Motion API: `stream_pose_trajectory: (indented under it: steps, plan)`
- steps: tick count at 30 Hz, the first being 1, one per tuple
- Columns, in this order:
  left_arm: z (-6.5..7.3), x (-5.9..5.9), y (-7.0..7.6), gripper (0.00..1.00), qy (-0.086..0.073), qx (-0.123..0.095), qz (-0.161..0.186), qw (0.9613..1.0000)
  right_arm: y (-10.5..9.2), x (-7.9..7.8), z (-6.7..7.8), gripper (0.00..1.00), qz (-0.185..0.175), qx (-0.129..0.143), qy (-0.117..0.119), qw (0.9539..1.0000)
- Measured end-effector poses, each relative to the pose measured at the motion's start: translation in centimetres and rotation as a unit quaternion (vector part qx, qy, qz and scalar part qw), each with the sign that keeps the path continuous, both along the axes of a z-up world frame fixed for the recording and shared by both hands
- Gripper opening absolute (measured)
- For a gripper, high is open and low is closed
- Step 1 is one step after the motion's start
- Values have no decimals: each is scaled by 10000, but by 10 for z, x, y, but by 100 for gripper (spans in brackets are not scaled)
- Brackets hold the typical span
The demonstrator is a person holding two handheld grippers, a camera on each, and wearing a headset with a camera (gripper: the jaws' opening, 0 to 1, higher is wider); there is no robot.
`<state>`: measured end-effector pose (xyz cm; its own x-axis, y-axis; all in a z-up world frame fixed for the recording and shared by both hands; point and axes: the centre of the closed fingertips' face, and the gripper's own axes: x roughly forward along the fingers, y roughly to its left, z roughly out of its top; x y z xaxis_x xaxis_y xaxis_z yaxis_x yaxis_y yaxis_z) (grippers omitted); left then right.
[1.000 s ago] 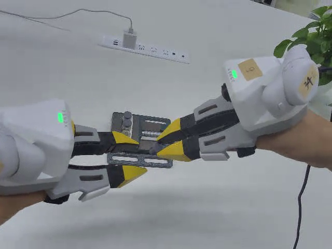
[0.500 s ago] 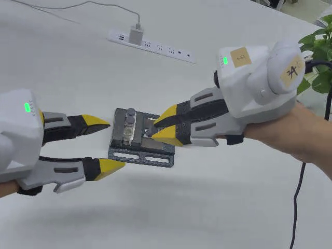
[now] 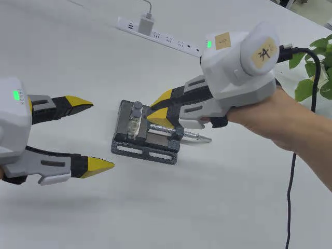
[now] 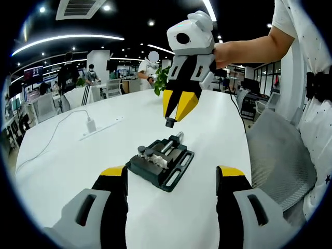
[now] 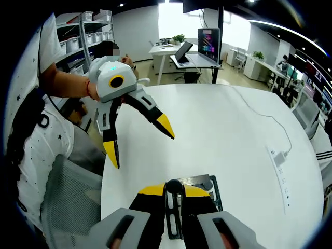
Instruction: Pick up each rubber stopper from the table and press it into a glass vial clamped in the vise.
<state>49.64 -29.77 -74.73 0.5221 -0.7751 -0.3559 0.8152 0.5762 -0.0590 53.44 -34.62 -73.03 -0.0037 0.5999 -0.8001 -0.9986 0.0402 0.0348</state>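
White bench [image 3: 218, 207], open office behind with desks and people standing well back.

Rubber stopper [image 4: 169, 123]: dark, pinched at the very tips of the right gripper [image 3: 154, 109], whose fingers are closed down on it. In the left gripper view it hangs in the air above the vise [image 3: 148, 144], over the screw end and clear of the metal. In the right gripper view it reads as a dark round at the fingertips, with the vise just beyond.

Vise: dark, flat on the bench. Glass vials [image 3: 135, 124] stand upright, clamped in it. Two can be made out, each with a seated stopper [image 3: 137, 106] in its mouth. Screw handle [image 3: 196, 137] sticks out of the vise below the right gripper.

Left gripper [image 3: 96, 134]: off the vise on the side opposite the right gripper, not touching it. Its fingers are spread wide with nothing between them.

Further out from the vise: power strip [image 3: 166, 39] on the far side with a white charger [image 3: 147, 23] plugged in. A plant [image 3: 314, 67] is beyond the right gripper. A black cable [image 3: 298, 150] trails from that gripper over the bench.
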Motion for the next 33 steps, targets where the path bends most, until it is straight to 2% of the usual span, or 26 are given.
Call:
stream_pose_trajectory:
  steps: [5, 7, 11, 19, 27, 33]
  plan:
    - [-7, 2, 6, 74, 52, 5, 15, 10000, 2, 10, -17, 6, -12, -292, -35, 9996]
    - [-9, 3, 8, 77, 21, 21, 5, 10000, 4, 13, -24, 6, -29, -362, -12, 9993]
    - [-12, 3, 10, 81, 0, -2, -27, 10000, 6, 16, -36, 6, 2, -525, 13, 9986]
    - [-18, 5, 14, 85, 53, -31, -36, 10000, 7, 18, -58, 6, 154, -887, 15, 9959]
    - [-21, 6, 13, 85, 84, -104, -21, 9999, 4, 20, -69, 6, 225, -1090, 12, 9938]
    - [-19, 7, 12, 85, 82, -175, -16, 9998, 3, 18, -70, 6, 291, -1188, 5, 9925]
